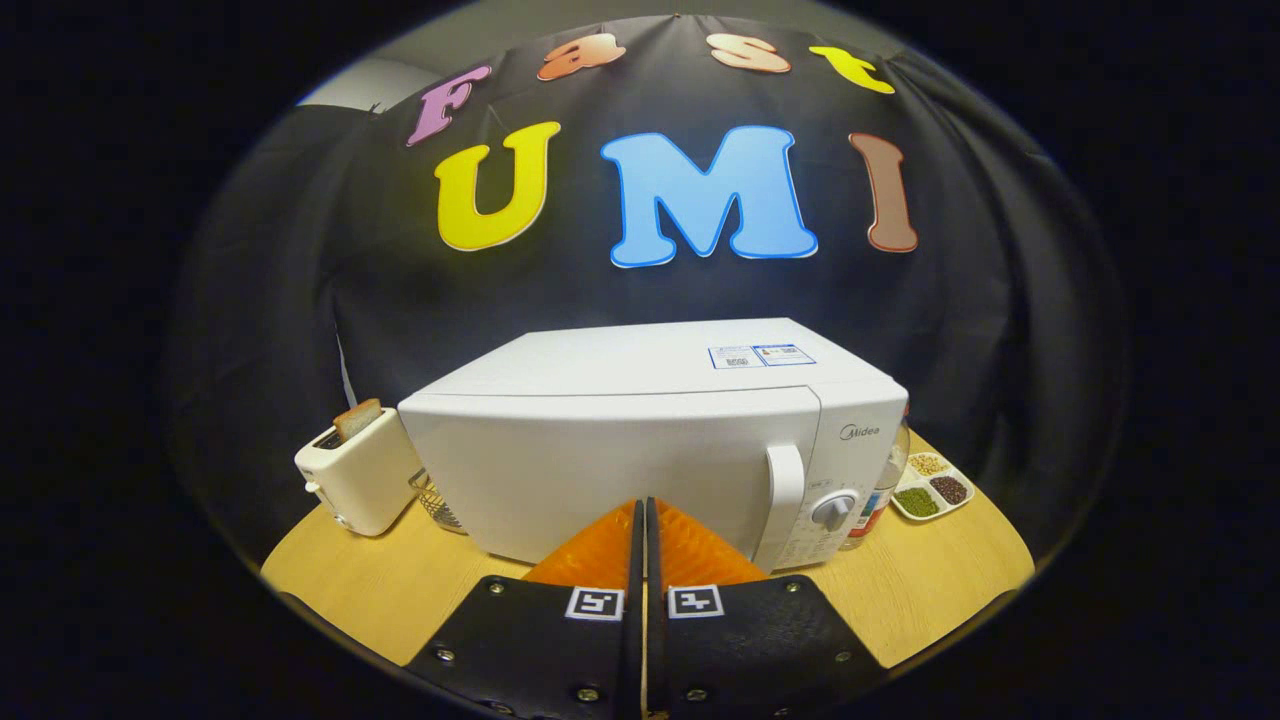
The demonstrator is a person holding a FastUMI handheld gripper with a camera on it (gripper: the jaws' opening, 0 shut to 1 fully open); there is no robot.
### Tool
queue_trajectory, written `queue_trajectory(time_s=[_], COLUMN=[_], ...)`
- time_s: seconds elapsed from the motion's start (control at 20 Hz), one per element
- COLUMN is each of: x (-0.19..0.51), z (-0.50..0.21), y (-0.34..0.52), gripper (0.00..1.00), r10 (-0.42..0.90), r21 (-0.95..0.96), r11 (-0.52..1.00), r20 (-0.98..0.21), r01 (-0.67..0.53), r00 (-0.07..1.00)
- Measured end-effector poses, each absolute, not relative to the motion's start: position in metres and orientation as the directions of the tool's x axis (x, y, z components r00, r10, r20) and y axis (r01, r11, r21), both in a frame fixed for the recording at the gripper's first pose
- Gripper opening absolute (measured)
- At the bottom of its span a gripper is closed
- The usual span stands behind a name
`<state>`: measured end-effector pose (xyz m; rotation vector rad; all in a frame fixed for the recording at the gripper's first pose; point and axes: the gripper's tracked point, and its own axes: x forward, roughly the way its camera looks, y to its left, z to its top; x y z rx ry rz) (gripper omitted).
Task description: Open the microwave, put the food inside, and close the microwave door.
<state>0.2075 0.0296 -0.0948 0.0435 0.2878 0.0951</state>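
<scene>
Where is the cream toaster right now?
In the gripper view, the cream toaster holding a bread slice stands on the wooden table, left of the closed white microwave.

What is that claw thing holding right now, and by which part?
Nothing is held. The gripper has its two fingers closed against each other with nothing between them, in front of the shut door of the microwave; its handle lies off to one side of them.

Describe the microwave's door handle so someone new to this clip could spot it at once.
Start at the white microwave in the middle of the wooden table, its door closed. The handle is the upright white bar at the door's right edge, just ahead and right of the shut hand-held gripper. Unlike the round dial beside it, it is tall and narrow.
</scene>
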Motion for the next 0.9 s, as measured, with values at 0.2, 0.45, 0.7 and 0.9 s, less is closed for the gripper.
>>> queue_trajectory(time_s=[0.2,0.45,0.7,0.9], x=[0.164,0.113,0.066,0.029], z=[-0.073,-0.045,-0.018,-0.001], y=[0.027,0.026,0.023,0.027], gripper=[0.02,0.02,0.02,0.02], r10=[0.078,0.063,0.036,0.041], r21=[0.035,0.032,0.017,0.009], r11=[0.997,0.998,0.999,0.999], r20=[-0.235,-0.175,-0.099,-0.036], r01=[-0.072,-0.058,-0.035,-0.040], r00=[0.969,0.983,0.994,0.999])
